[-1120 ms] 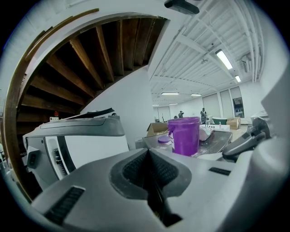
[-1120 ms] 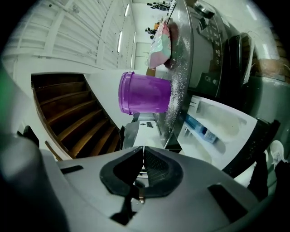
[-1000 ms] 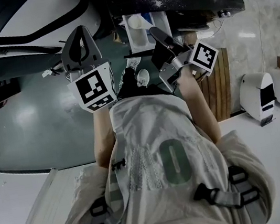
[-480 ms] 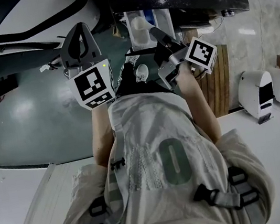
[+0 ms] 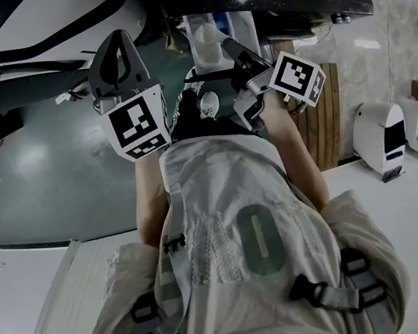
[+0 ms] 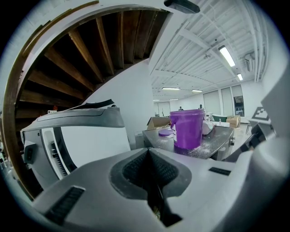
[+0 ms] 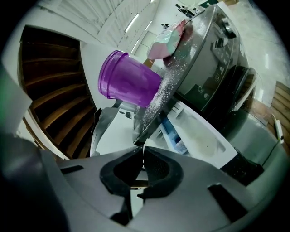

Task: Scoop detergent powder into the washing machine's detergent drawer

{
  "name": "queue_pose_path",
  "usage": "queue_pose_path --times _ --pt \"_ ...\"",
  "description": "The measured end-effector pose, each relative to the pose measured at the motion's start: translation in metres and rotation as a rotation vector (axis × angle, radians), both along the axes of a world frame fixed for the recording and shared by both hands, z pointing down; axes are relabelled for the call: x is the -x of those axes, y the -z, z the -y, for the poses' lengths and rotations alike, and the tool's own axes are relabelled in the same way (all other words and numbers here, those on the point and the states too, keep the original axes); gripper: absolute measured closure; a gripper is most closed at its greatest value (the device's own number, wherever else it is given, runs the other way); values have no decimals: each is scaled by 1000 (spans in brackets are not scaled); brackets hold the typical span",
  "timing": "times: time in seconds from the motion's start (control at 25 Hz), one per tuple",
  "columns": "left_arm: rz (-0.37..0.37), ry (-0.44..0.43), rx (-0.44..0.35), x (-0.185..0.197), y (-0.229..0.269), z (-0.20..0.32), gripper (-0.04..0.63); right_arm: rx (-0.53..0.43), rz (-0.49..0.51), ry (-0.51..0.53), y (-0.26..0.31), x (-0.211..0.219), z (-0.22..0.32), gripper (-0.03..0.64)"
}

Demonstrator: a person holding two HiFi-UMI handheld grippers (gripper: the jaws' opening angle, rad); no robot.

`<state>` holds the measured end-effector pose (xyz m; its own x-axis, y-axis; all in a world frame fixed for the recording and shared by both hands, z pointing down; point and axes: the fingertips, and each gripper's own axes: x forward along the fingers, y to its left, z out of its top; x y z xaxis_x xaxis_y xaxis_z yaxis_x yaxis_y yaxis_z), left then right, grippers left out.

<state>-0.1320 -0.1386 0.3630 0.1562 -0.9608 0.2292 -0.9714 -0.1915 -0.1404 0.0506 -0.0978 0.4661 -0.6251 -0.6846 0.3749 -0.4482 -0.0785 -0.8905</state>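
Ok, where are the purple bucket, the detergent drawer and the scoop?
purple bucket [image 7: 129,84]: right gripper view, on its side wall.
detergent drawer [image 7: 204,140]: right gripper view, on its bare white compartment.
scoop [image 5: 206,36]: head view, on its white bowl.

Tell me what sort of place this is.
Probably an open workshop or lab hall rather than a home: a washing machine with its detergent drawer pulled out stands near a wooden staircase, with long strip lights high overhead.

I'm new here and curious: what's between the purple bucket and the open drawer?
The washer's dark top, dusted with spilled white powder; the right gripper view shows it.
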Motion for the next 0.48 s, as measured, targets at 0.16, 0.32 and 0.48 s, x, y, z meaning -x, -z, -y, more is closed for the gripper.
queue_pose_path --times 0.16,0.32,0.48 --pt "-2 3 4 0 -2 2 575 -57 -135 57 5 2 2 607" --pt "-3 3 3 -1 -2 2 575 -160 -373 155 9 3 4 607" --pt "-5 8 5 -1 -3 0 575 -281 -627 283 14 9 2 607"
